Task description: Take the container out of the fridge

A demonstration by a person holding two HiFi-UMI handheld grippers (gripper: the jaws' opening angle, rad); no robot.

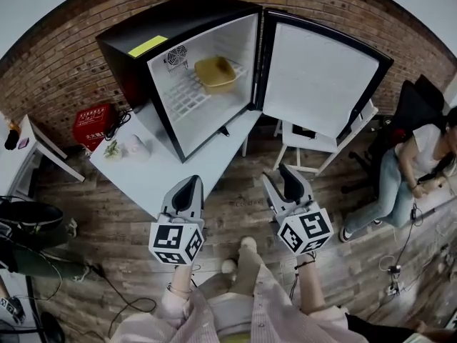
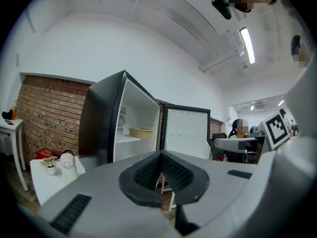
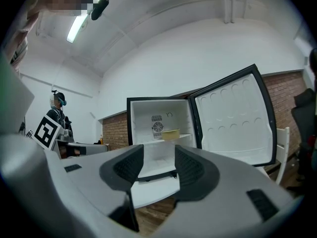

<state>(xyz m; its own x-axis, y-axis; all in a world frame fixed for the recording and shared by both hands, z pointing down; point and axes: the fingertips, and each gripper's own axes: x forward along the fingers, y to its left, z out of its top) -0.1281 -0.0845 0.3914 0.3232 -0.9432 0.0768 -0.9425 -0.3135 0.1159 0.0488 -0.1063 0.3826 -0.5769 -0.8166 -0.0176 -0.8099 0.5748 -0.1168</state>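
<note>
Brick wall (image 1: 64, 63), wood floor (image 1: 235, 199), white table (image 1: 164, 170) bearing open fridge (image 1: 143, 27), container (image 1: 216, 73) inside

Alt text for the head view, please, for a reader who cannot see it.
A small black fridge stands open on a white table, with a yellow container on the wire shelf inside. Below it, short of the fridge, the person holds two grippers: the left gripper with jaws together, the right gripper with jaws apart.
</note>
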